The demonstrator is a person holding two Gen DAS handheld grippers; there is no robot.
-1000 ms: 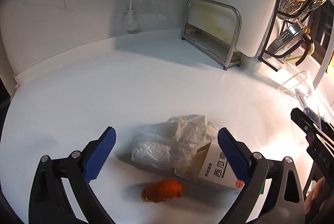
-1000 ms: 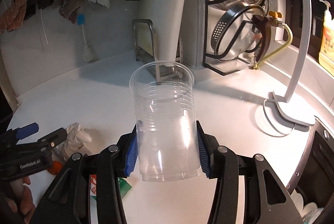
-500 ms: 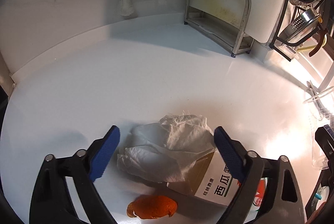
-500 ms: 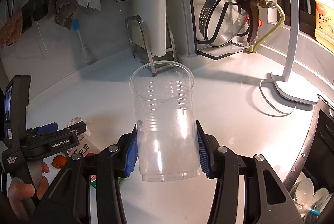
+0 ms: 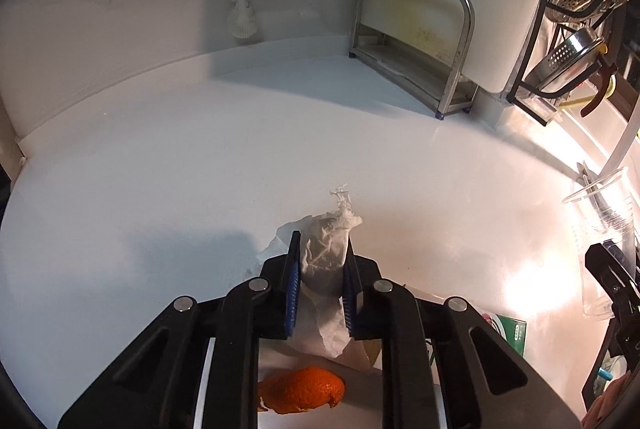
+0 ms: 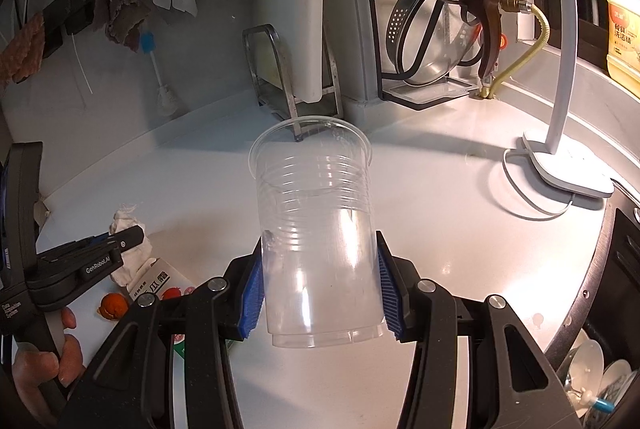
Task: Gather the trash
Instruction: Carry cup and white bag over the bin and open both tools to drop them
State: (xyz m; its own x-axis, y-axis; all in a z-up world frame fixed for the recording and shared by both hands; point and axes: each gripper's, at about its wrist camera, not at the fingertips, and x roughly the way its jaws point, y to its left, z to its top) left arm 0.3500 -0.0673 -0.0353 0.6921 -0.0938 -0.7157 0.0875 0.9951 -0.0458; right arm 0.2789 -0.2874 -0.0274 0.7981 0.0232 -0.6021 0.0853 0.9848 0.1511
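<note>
From your left wrist view, your left gripper [image 5: 320, 285] is pinching the crumpled tissue [image 5: 326, 249] between its blue pads, a tuft sticking up past the tips. The tissue's lower fold trails down onto the carton [image 5: 508, 333] lying on the white bench [image 5: 200, 169], and the orange peel [image 5: 304, 391] sits just below your gripper, apart from it. Judging by that trailing fold, a quick lift could drag across the carton or let the soft paper slip free, since only its middle is caught.

From your right wrist view, your right gripper [image 6: 320, 293] is clamped on the clear plastic cup [image 6: 316, 229], which is held off the bench, mouth pointing away from you. The left gripper [image 6: 120, 241] shows at the left with the tissue [image 6: 128, 225] in it, the carton [image 6: 160, 281] and peel [image 6: 114, 305] near it. The cup's thin wall could buckle if you squeeze harder. If the tissue is meant for the cup, the mouth faces away from it, so a careless drop would probably miss.
</note>
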